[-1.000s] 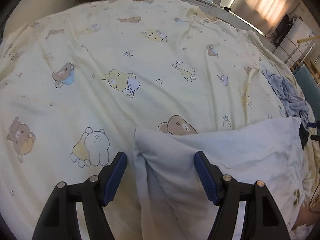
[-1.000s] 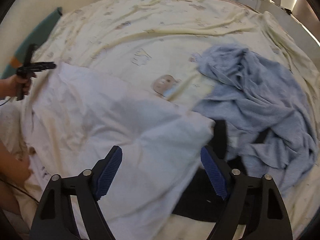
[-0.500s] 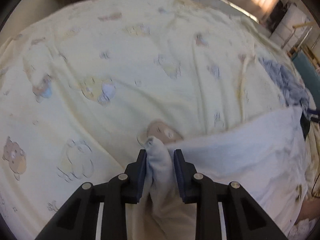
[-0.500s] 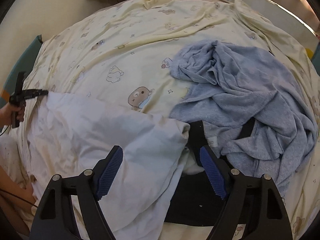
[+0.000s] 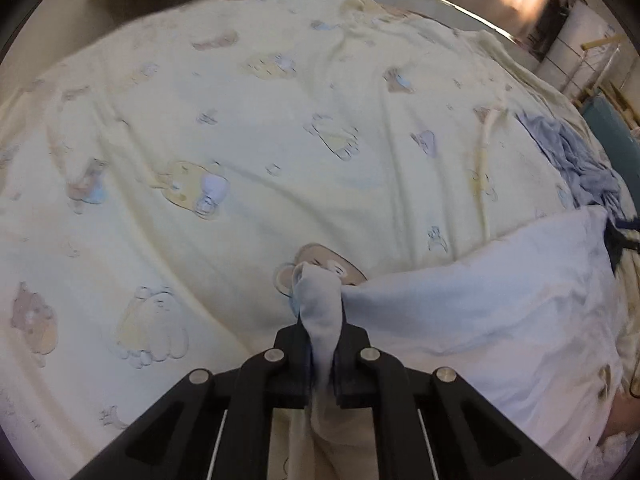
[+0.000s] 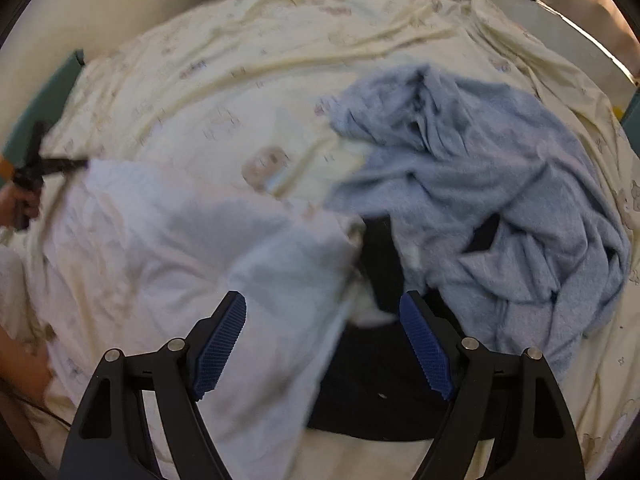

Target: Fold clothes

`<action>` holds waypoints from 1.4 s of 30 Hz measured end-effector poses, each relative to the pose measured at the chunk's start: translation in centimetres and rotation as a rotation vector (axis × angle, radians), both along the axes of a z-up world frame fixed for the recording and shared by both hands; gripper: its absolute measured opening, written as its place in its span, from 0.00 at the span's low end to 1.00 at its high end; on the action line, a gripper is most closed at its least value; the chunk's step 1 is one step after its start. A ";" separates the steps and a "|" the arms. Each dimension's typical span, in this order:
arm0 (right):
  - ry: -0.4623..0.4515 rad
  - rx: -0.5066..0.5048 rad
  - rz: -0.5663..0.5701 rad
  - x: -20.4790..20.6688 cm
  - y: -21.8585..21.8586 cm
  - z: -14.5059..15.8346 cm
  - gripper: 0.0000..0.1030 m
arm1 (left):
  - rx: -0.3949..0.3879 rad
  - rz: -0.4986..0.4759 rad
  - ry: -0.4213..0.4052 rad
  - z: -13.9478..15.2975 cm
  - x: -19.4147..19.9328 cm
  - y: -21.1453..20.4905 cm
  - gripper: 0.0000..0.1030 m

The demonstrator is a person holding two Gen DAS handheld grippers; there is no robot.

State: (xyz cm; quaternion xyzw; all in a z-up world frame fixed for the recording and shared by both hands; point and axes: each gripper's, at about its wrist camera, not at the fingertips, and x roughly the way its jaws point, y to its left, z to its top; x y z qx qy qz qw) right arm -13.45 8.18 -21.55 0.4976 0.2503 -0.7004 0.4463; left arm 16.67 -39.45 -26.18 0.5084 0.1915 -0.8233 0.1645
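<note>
Cartoon-print bedsheet, left claw closing on white garment corner

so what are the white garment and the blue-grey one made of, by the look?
White garment: thin, smooth matte woven fabric, probably cotton; it creases finely and bunches slim between the left tongs. Blue-grey garment: thicker, fuzzy-looking knit or fleece, with soft rounded folds.

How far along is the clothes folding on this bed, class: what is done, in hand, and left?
Done: nothing looks folded yet. In hand: the left gripper is closing on a corner of the white garment; the open right gripper hovers over its other corner, not gripping. Left: folding it, then the crumpled blue garment and black garment.
</note>
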 end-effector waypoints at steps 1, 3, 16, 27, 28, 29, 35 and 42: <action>0.005 -0.002 -0.008 0.0 0.1 -0.2 0.81 | 0.006 0.034 0.013 0.5 0.4 -0.2 0.07; 0.014 -0.008 -0.027 -0.1 0.1 -0.7 0.81 | 0.007 0.077 0.053 1.7 1.3 -0.2 0.07; -0.248 -0.001 -0.011 -4.3 -4.0 -5.1 0.47 | 0.007 0.111 0.080 2.7 2.2 0.9 0.07; -0.127 -0.274 -0.041 -2.5 -2.7 3.4 0.05 | 0.013 0.130 0.175 5.7 3.3 0.4 0.07; -0.115 -0.291 -0.041 -2.5 -2.7 4.4 0.05 | 0.015 0.133 0.194 6.5 3.6 0.3 0.07; -0.104 -0.305 -0.040 -2.6 -2.7 5.3 0.05 | 0.013 0.131 0.204 7.1 3.7 0.2 0.07; -0.026 -0.277 -0.002 -5.5 -6.9 7.8 0.05 | -0.047 0.148 0.205 9.3 1.1 -2.9 0.07; 0.097 -0.064 -0.025 -13.2 -15.3 6.4 0.10 | -0.199 0.072 0.077 9.0 -9.0 -8.5 0.12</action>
